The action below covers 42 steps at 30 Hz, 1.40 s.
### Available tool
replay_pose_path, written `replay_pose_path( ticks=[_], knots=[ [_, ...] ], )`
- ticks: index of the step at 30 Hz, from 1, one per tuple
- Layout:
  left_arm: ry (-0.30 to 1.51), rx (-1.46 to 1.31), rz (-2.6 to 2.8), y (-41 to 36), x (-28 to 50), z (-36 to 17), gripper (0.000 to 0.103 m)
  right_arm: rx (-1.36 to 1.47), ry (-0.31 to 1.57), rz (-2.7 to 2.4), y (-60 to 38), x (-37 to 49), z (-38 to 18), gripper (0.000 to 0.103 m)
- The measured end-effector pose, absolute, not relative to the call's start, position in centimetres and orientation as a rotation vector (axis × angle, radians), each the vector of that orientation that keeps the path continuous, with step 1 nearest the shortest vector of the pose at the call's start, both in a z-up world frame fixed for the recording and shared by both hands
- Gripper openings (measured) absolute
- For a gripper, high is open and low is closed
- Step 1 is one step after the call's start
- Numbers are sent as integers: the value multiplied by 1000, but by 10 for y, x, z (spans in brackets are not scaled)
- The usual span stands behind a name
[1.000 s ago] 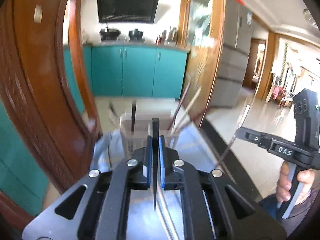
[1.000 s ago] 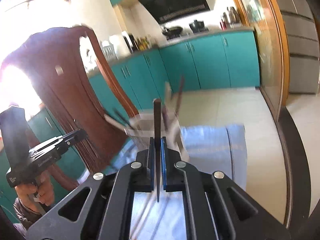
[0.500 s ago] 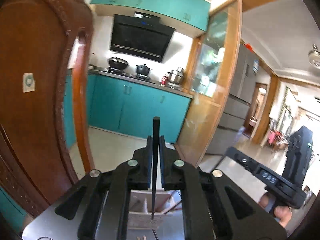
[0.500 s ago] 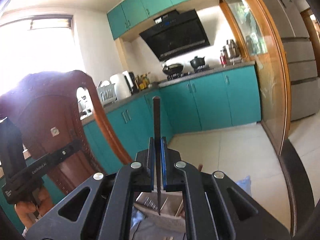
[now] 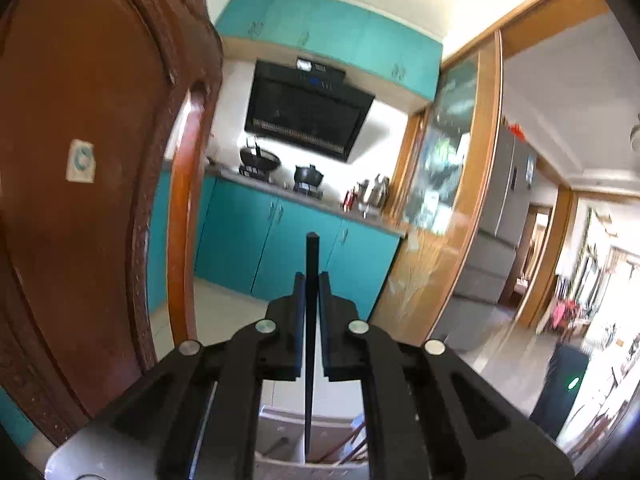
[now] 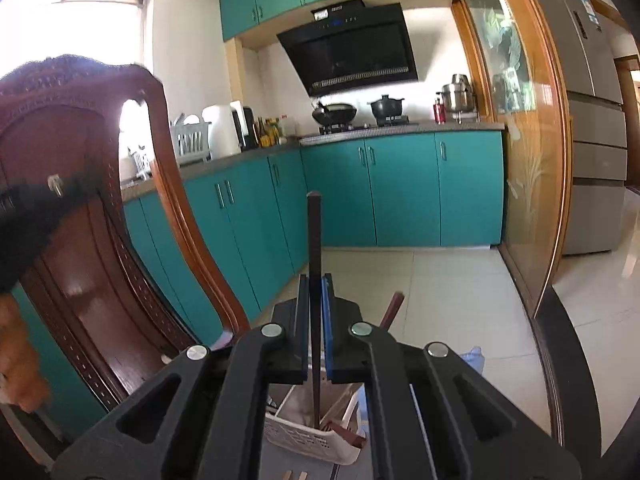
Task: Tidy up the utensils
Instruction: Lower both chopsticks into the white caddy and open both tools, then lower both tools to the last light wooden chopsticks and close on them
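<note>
Currently a dark chopstick (image 5: 311,320) is clamped upright in each closed tool (image 5: 311,280) (image 6: 315,280), held at twelve o'clock above the white holder (image 6: 312,438), where lowering is judged next.

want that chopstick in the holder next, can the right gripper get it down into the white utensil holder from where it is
Probably yes. The right gripper is shut on a dark chopstick, held upright, with its lower tip over the white utensil holder. Nothing visible blocks the drop, though other utensils crowd it.

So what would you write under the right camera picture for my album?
Right gripper shut on a dark chopstick, upright above a white utensil holder, teal kitchen cabinets behind.
</note>
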<state>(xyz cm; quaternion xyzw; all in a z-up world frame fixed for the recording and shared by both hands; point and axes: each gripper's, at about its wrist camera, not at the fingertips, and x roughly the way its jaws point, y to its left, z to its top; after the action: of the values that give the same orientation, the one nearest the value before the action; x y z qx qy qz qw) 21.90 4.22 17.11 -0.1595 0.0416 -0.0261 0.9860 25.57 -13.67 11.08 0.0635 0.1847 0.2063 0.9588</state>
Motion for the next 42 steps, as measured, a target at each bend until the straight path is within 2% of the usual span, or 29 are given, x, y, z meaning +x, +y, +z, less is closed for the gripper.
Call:
replay_pose_path(
  ticks=[3, 14, 17, 19, 20, 25, 30, 33, 36, 39, 42],
  knots=[
    [78, -305, -20, 37, 220, 166, 7, 118, 393, 433, -130, 257, 102, 6],
    [237, -185, 37, 10, 263, 121, 7, 72, 397, 443, -126, 244, 96, 7],
    [253, -152, 39, 5, 265, 117, 7, 71, 391, 431, -129, 240, 98, 16],
    [259, -130, 35, 1, 266, 116, 12, 81, 376, 433, -134, 235, 103, 26],
    [260, -127, 32, 1, 265, 115, 15, 87, 366, 435, -136, 231, 105, 28],
    [239, -126, 24, 2, 249, 117, 21, 88, 286, 483, -146, 198, 125, 30],
    [156, -123, 78, 6, 217, 119, 24, 35, 296, 628, -138, 162, 124, 30],
    [105, -84, 148, 6, 191, 107, 28, -28, 365, 664, -127, 145, 89, 30],
    [114, -29, 193, 5, 176, 80, 30, -49, 628, 624, -114, 163, 7, 29],
    [224, 15, 208, 6, 180, 47, 32, -45, 855, 530, -104, 194, -53, 27],
    [413, -29, 176, 16, 195, 14, 32, -24, 944, 486, -96, 212, -83, 27]
  ],
)
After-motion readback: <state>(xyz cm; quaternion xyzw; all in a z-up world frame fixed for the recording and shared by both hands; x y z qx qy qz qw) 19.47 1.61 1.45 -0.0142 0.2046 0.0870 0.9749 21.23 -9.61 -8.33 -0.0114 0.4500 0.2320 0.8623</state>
